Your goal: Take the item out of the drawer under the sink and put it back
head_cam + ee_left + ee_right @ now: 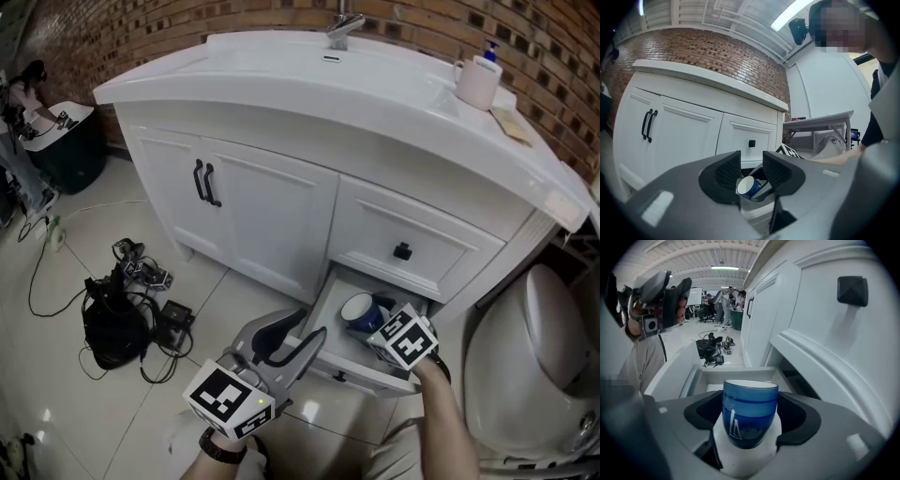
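Note:
The bottom drawer [323, 298] of the white sink cabinet stands pulled out. My right gripper [373, 323] reaches into it from the right, shut on a blue cup [359, 310] with a white inside. In the right gripper view the cup [750, 416] stands between the two black pads, which touch its sides, over the drawer's [693, 377] white floor. My left gripper [302, 330] hovers open at the drawer's front left corner with nothing between its fingers. In the left gripper view the cup [750, 186] shows beyond the gap, tilted with its mouth to the left.
Above the open drawer is a shut drawer with a black knob [402, 251]. Left of it are two doors with black handles [204, 183]. A black bag and cables [117, 314] lie on the tiled floor at left. A white toilet [544, 366] stands close on the right.

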Action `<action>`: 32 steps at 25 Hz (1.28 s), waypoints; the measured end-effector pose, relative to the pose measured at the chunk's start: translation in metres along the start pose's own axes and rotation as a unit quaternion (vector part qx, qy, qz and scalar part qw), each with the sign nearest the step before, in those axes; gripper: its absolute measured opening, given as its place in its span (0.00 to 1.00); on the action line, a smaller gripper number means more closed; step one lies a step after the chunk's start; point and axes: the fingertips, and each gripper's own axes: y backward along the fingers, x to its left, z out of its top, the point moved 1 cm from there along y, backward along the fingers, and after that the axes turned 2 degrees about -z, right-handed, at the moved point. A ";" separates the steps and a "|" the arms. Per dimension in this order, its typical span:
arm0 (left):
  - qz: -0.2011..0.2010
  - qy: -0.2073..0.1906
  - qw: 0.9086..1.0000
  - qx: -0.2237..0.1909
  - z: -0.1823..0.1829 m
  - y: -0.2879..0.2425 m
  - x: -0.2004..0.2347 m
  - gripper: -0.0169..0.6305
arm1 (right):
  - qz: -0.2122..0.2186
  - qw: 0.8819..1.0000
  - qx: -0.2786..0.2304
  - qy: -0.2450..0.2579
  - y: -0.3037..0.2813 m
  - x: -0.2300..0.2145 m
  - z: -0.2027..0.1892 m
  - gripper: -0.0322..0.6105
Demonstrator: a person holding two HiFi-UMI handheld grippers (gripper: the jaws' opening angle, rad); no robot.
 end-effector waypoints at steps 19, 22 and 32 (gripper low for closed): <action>-0.010 0.003 1.000 -0.005 0.003 -0.002 -0.005 0.27 | 0.047 0.997 0.015 -0.055 0.007 0.000 -0.036 0.62; -0.013 0.001 1.000 -0.005 0.003 -0.004 -0.008 0.27 | 0.045 0.997 0.021 -0.053 0.013 0.000 -0.046 0.62; -0.022 -0.004 1.000 0.002 0.001 -0.011 -0.019 0.27 | 0.040 0.997 0.016 -0.062 0.037 0.004 -0.065 0.62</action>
